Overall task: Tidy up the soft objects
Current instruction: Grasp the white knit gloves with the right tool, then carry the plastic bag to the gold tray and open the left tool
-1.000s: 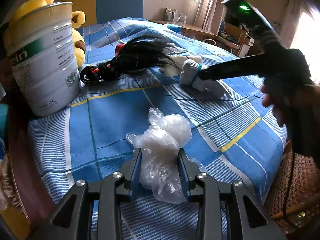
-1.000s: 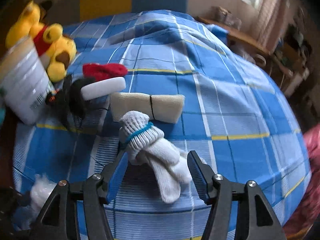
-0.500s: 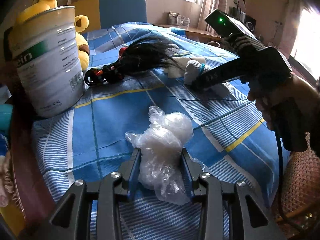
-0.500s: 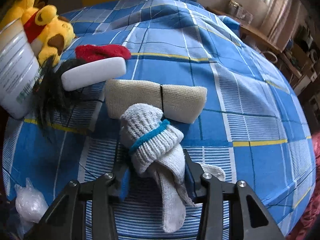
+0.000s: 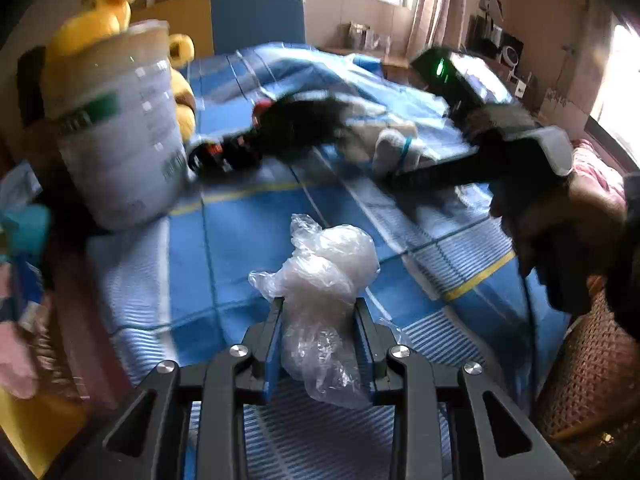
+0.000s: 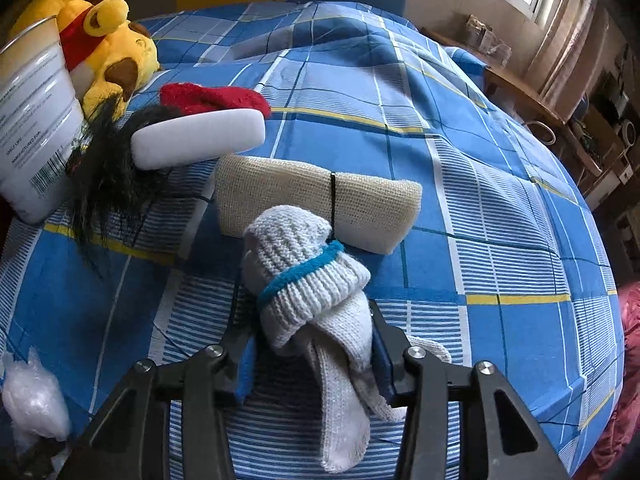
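Note:
A crumpled clear plastic bag [image 5: 320, 276] lies on the blue checked bedsheet [image 5: 224, 248]. My left gripper [image 5: 318, 312] straddles its lower part; the jaws are closing and both pads press into it. A rolled white knitted sock bundle with a blue band [image 6: 304, 276] sits between the pads of my right gripper [image 6: 308, 316], which is shut on it, loose sock ends hanging below. In the left wrist view the right gripper [image 5: 404, 178], held by a person's hand [image 5: 560, 216], is at the sock bundle [image 5: 394, 150]. The bag [image 6: 32, 404] shows at the bottom left of the right wrist view.
A tall white tin [image 6: 32, 128] stands at the left bed edge beside a yellow plush bear [image 6: 108, 40]. Black hair [image 6: 104, 168], a white foam block [image 6: 200, 140], a red knit piece [image 6: 212, 96] and a beige tied sponge [image 6: 316, 204] lie behind the socks. A wicker seat [image 5: 588, 380] stands right.
My right gripper came down over the sock bundle and closed on it. The left gripper stayed at the plastic bag and squeezed it a little narrower.

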Available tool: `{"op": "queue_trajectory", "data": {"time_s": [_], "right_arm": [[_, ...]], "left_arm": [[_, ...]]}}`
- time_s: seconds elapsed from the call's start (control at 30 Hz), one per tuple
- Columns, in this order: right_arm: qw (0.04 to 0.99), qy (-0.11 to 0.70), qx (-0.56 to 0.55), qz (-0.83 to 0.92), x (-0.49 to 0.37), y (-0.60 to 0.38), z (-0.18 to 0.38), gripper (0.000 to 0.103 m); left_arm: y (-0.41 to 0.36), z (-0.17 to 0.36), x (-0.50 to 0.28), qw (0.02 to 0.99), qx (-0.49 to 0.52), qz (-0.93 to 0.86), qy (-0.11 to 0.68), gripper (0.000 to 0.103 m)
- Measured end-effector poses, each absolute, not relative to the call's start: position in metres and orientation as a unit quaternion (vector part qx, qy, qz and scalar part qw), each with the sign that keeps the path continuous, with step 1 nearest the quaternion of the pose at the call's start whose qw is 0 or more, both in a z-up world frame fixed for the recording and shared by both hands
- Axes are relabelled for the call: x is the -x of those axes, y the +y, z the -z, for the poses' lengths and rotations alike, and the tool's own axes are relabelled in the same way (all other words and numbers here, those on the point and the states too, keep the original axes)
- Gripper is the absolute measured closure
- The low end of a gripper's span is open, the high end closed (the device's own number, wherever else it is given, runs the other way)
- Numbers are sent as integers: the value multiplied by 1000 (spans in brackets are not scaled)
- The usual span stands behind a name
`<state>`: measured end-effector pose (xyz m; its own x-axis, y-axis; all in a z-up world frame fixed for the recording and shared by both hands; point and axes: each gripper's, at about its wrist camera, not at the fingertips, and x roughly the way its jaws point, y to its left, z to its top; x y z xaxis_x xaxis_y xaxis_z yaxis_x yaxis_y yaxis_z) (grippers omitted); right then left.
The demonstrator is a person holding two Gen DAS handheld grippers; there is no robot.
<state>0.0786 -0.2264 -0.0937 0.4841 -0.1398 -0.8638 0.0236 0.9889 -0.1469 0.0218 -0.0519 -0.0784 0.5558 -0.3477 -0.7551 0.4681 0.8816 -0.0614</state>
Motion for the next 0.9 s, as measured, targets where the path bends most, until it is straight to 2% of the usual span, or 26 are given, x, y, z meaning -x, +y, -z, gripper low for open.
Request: {"op": "queue_trajectory", "data": {"time_s": [0.3,0.53,0.9], "right_arm": [[862,501,65,47,-76,-225,94,57],[863,496,81,49,-71,-220,93,57],[867,488,91,51,-66,-215,92,57]], "left_arm": [[-30,27,-9,908,-68,195,365,71],[19,-8,-11,936,-50,113,329,71],[105,-27,-8,954,-35,-9,299,70]]}}
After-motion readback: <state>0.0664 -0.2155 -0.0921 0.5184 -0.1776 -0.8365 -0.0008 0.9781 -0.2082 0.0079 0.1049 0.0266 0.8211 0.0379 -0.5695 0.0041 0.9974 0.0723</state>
